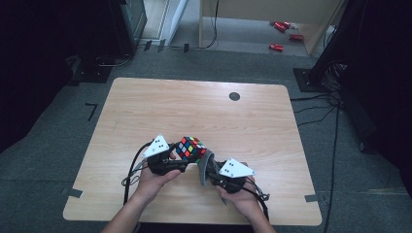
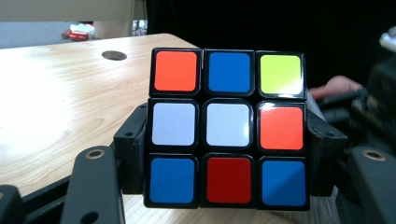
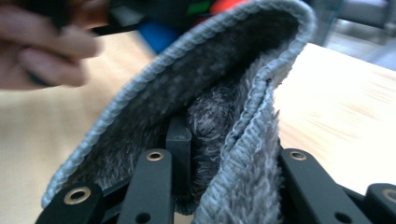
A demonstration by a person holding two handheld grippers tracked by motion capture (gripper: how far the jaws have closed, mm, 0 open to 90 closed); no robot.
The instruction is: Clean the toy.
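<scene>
Cube, a scrambled three-by-three puzzle, sits clamped between the two jaws of the left gripper, one jaw pressed on each of its side faces at the height of the middle row. In the left gripper view it stands square to the camera, rows level, with no long axis to report. The face turned back toward the jaws' base reads orange, blue, yellow on top; white, white, orange in the middle; blue, red, blue at the bottom. In the high view the cube is held off the wooden table, just ahead of the left hand.

Right gripper has its jaws closed on a grey fleecy cloth. The cloth is folded over, its stitched edge arching up and beyond the jaw tips, with the pile side inward. Its long axis runs outward along the jaws toward the cube. In the high view the cloth's far end lies against the cube's near side, between the two grippers. Actual contact cannot be confirmed.
</scene>
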